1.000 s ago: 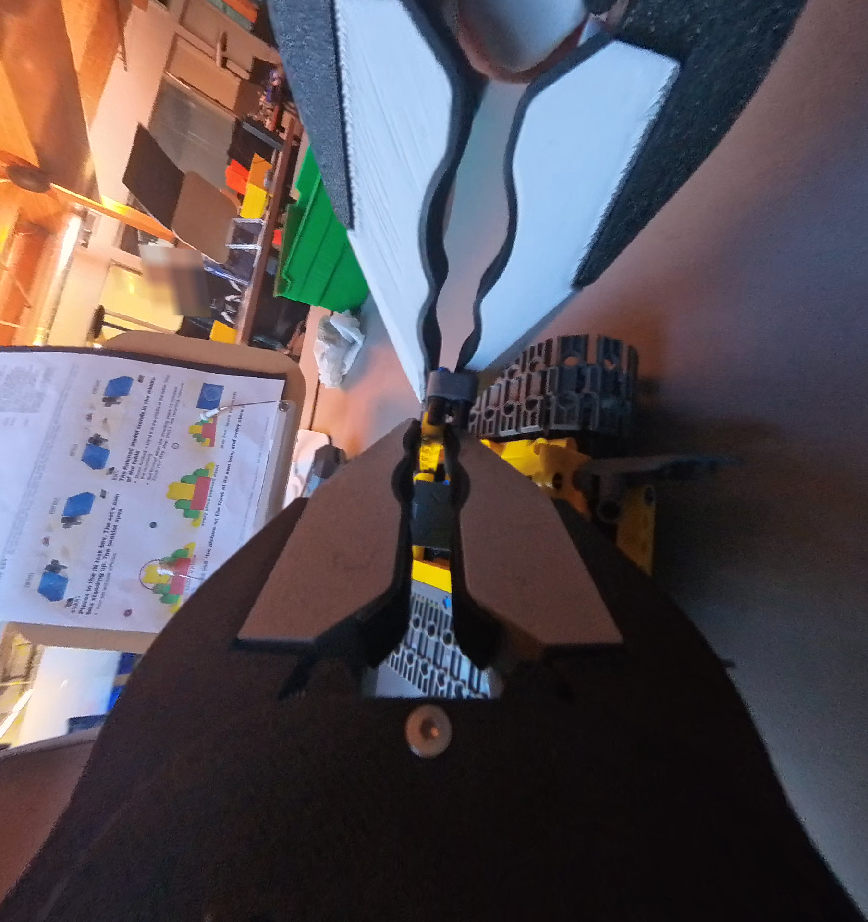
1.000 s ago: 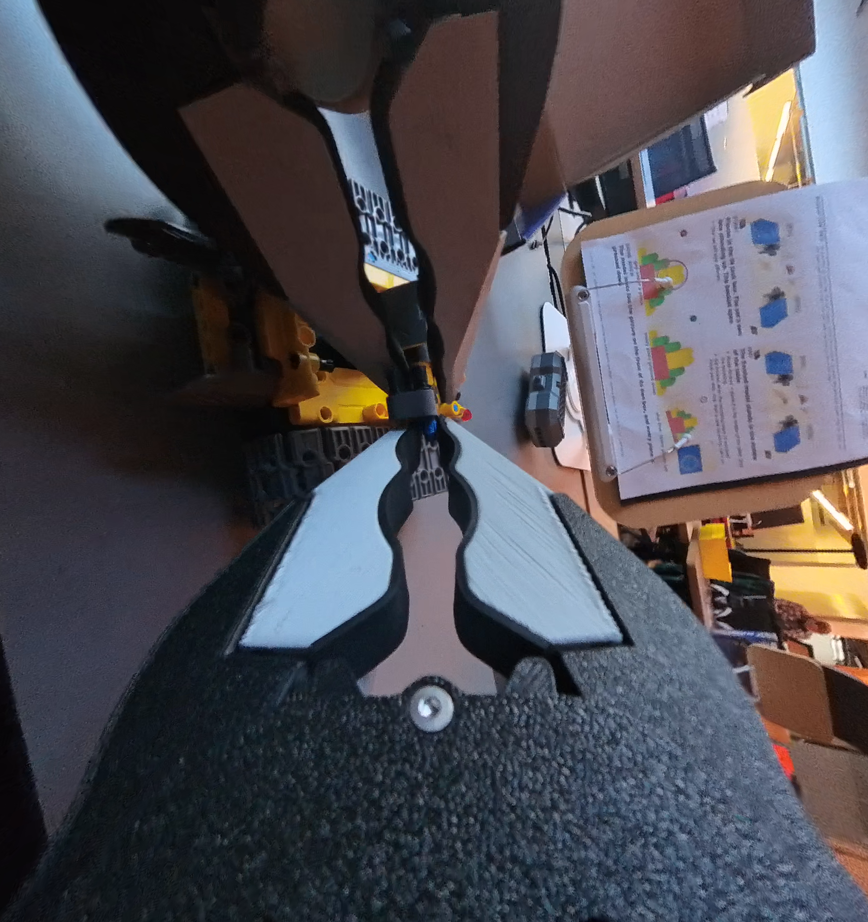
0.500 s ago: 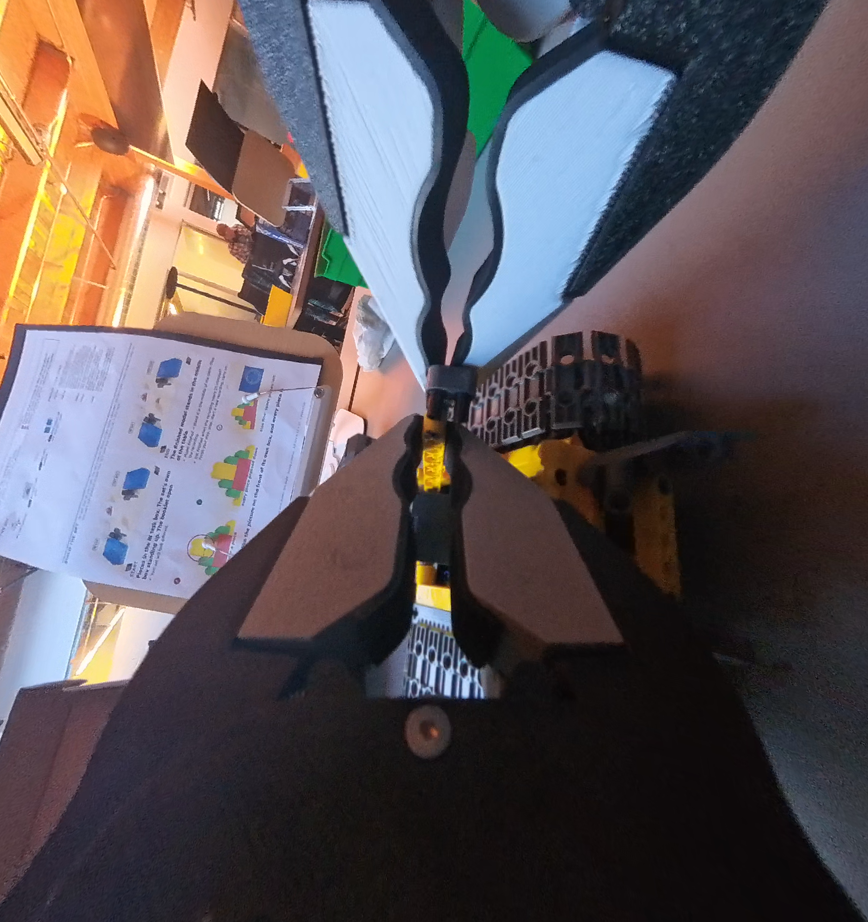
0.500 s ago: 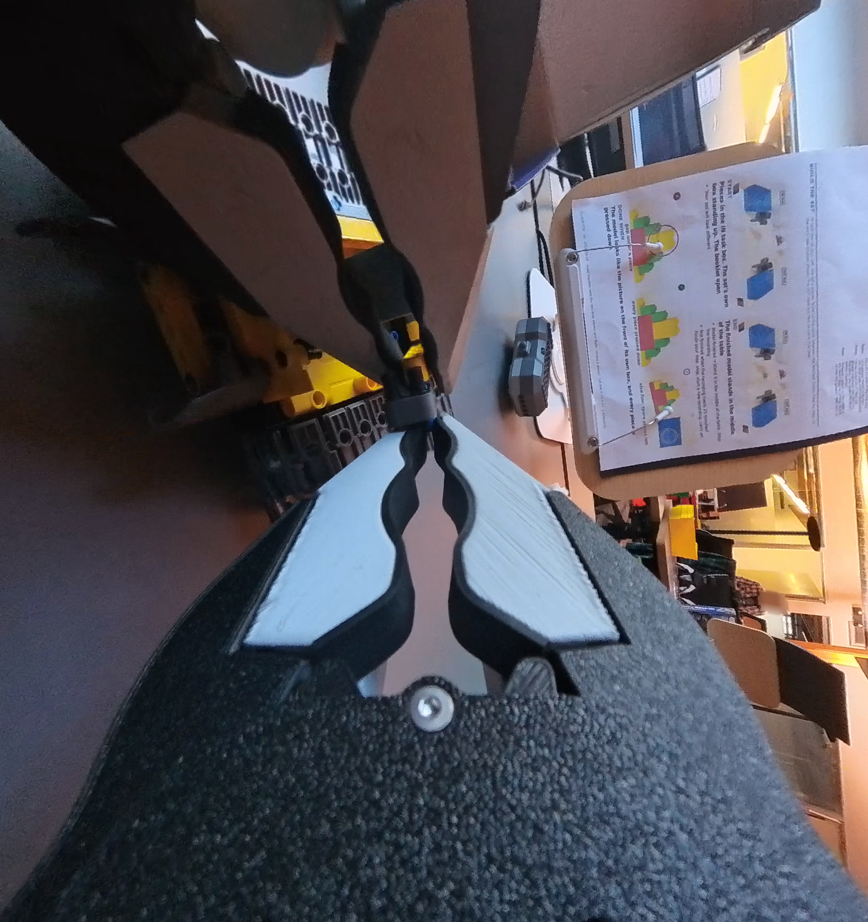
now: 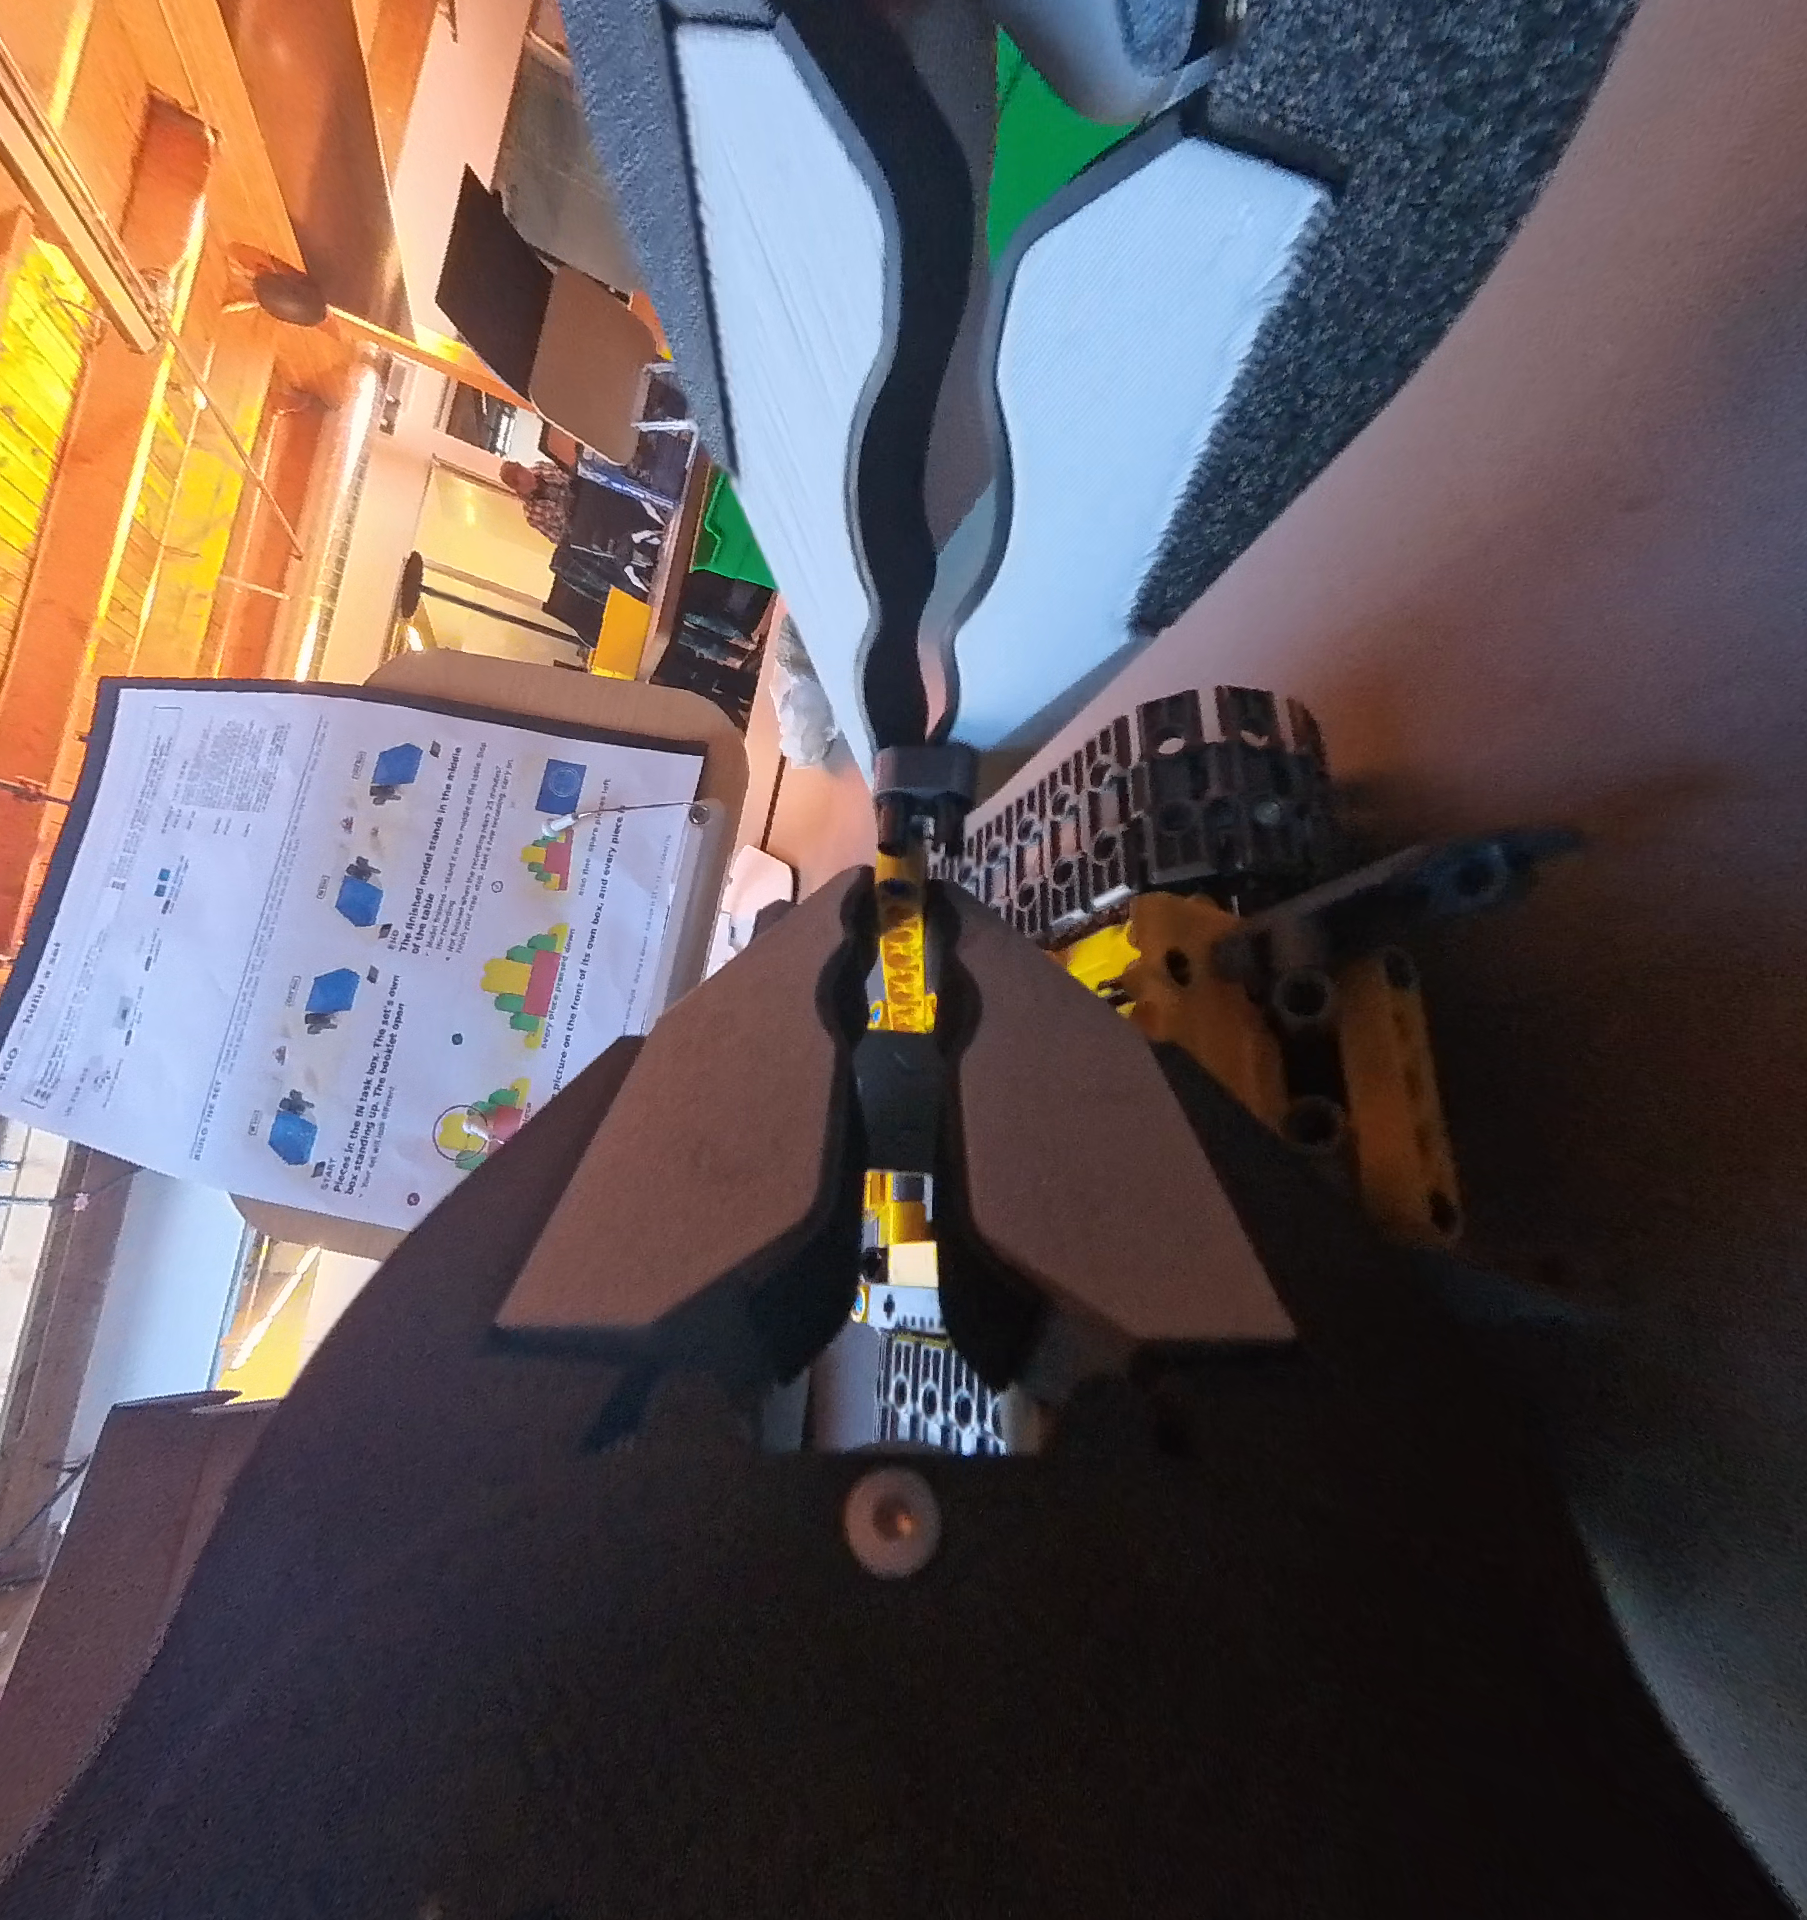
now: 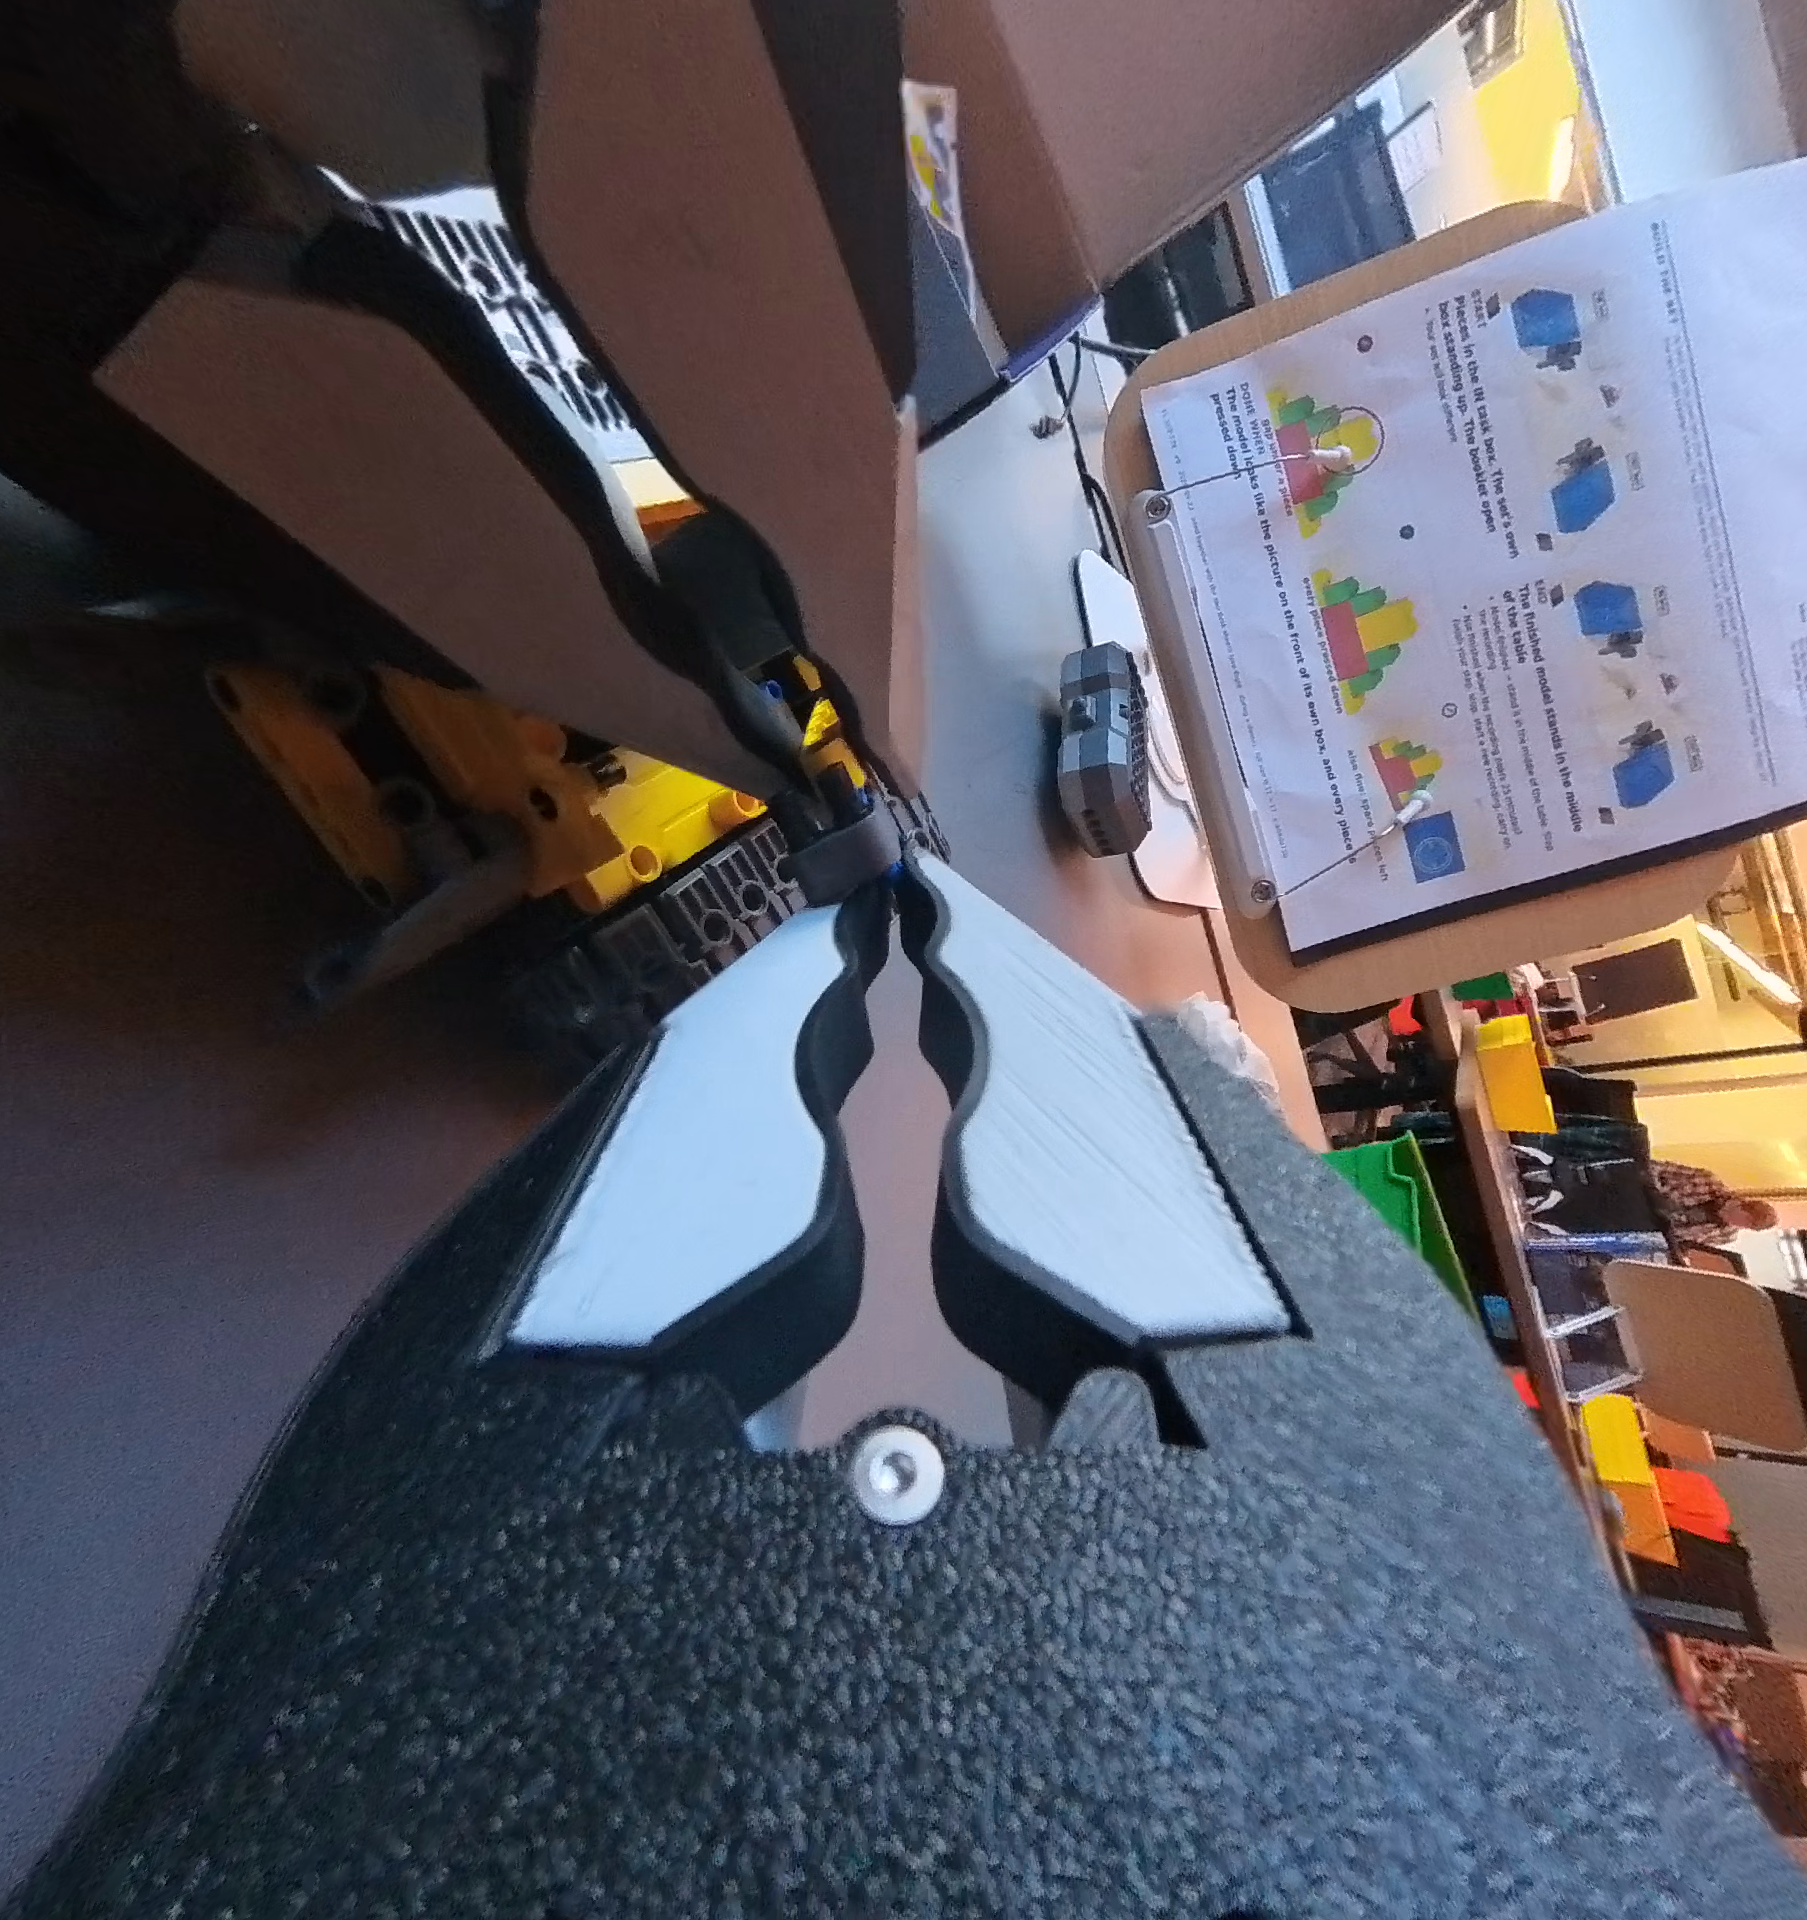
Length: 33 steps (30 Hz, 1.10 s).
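Note:
A yellow and black brick-built tracked vehicle (image 5: 1242, 966) lies on the table, with its dark track (image 5: 1138, 821) toward the far side. My left gripper (image 5: 904, 904), with brown fingers, is shut on a thin yellow and black beam (image 5: 904, 956) of the model. My right gripper (image 6: 894, 904), with white fingers, faces it tip to tip and is shut on a small dark grey connector piece (image 6: 842, 857) at the beam's end. That piece also shows in the left wrist view (image 5: 920, 774). The model's body (image 6: 525, 790) is partly hidden behind the left gripper's fingers (image 6: 442, 499).
A printed instruction sheet on a wooden board (image 5: 359, 935) stands beside the model, and it also shows in the right wrist view (image 6: 1553, 520). A small grey device (image 6: 1101, 769) lies by its foot. A green bin (image 6: 1398, 1216) and shelves with coloured boxes stand farther back. The tips of both grippers are at nearly the same place.
Both grippers have kept their hold and tilted together with the model. The background has swung, and more of the yellow beam shows between the left fingers.

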### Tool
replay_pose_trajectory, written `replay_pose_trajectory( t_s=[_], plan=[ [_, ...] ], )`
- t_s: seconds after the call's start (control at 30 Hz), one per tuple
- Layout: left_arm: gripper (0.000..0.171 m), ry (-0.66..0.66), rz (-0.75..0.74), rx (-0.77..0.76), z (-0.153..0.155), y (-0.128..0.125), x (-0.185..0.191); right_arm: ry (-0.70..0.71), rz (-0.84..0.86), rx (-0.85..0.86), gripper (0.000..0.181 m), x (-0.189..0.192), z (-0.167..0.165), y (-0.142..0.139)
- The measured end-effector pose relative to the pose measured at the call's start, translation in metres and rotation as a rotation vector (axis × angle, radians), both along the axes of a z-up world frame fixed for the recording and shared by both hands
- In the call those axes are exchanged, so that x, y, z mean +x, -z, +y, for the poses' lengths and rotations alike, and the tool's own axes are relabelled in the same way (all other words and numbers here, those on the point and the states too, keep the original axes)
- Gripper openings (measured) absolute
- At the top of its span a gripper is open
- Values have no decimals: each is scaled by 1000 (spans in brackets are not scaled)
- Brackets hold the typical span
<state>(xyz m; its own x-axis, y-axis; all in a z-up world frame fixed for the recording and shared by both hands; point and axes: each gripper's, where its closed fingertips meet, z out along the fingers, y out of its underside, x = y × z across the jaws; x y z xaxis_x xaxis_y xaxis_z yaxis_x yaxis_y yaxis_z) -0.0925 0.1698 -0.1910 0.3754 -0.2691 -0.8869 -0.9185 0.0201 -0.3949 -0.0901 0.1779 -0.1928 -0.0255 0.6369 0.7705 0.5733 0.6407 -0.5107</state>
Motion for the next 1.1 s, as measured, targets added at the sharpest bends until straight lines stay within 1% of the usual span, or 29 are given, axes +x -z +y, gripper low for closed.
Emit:
replay_pose_trajectory(
  t_s=[0.17,0.2,0.23,0.27,0.3,0.33,0.37,0.4,0.47,0.53,0.63,0.73,0.8,0.83,0.9,0.93,1.03,1.1],
  plan=[
    [5,-3,-15,16,1,-1,0,23,27,-43,0,-1,6,0],
    [5,5,-12,21,-1,-2,0,100,21,-21,0,4,22,0],
    [5,54,-31,44,-9,-5,6,270,-1,7,0,22,60,1],
    [5,82,-35,58,-17,-6,11,361,18,-101,0,41,90,6],
    [5,91,-33,53,-22,-3,12,367,62,-297,0,53,102,9],
    [5,91,-57,54,-23,-5,11,322,87,-453,0,58,99,8],
    [6,76,-59,47,-21,-5,6,262,108,-535,0,57,89,3],
    [6,60,-45,47,-17,-4,2,217,129,-545,0,54,80,-3],
    [6,59,-29,49,-12,-4,0,203,105,-529,0,51,69,0],
    [6,78,-39,37,-11,-4,2,166,135,-502,0,48,60,1],
    [6,83,-56,22,-10,-4,2,155,156,-482,0,51,58,7],
    [6,90,-69,5,-10,-4,2,164,134,-519,0,55,58,19],
    [5,97,-49,3,-10,-3,3,125,119,-538,0,54,52,26],
    [5,99,-37,7,-10,-3,4,94,107,-560,4,52,46,28],
    [5,99,-20,8,-9,-2,4,36,99,-598,29,48,32,27],
    [6,99,-18,6,-9,-2,5,-10,100,-584,37,44,22,22],
    [6,101,-35,-6,-8,-2,6,-108,60,-495,40,34,-7,8],
    [5,105,-40,-15,-7,-2,7,-149,53,-499,39,26,-25,1]
  ],
)
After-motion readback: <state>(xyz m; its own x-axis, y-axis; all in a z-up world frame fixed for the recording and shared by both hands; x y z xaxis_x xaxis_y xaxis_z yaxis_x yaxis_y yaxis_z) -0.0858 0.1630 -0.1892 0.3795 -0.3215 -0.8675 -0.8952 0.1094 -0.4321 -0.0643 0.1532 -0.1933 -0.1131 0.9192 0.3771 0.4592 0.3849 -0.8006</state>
